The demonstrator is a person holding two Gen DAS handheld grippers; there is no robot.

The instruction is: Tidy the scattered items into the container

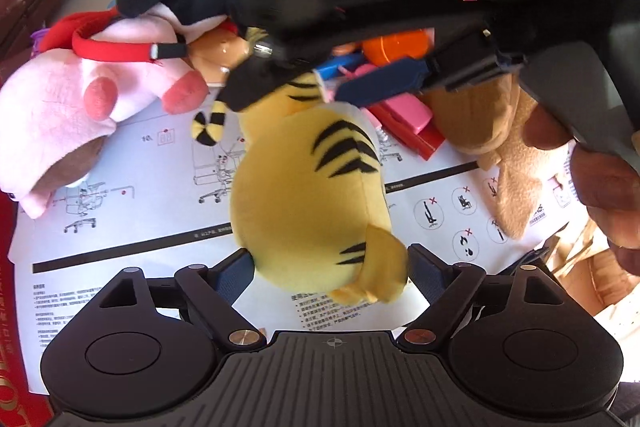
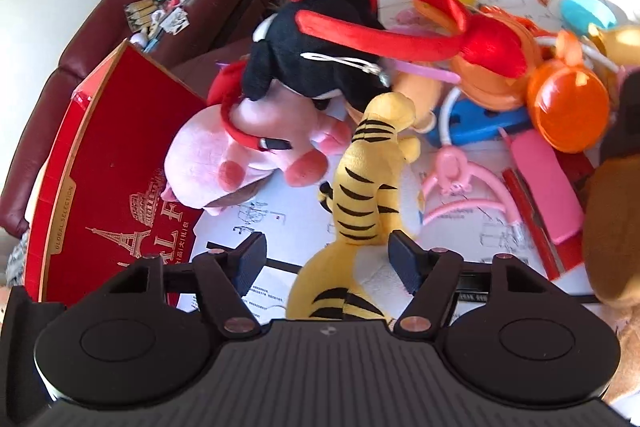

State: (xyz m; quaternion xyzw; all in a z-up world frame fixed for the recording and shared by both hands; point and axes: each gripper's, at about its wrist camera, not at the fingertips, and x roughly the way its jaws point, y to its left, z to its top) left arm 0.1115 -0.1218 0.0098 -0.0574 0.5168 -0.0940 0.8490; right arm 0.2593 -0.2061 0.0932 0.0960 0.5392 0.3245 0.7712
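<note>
both grippers wide apart, nothing pinched. yellow tiger plush (image 1: 312, 187) lies on the instruction sheet (image 1: 132, 227) btwn the left gripper (image 1: 331, 269) fingers; right gripper (image 2: 327, 255) straddles it too. red box (image 2: 108, 163) just beside.

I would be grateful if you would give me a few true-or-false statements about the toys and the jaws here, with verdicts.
1. The yellow striped tiger lies on a printed instruction sheet. True.
2. The tiger is green. False: yellow with black stripes.
3. The left gripper has open jaws either side of the tiger. True.
4. The black plush lies under the pink pig. False: it sits on top.
5. The right gripper is shut. False: its jaws stand apart.
</note>
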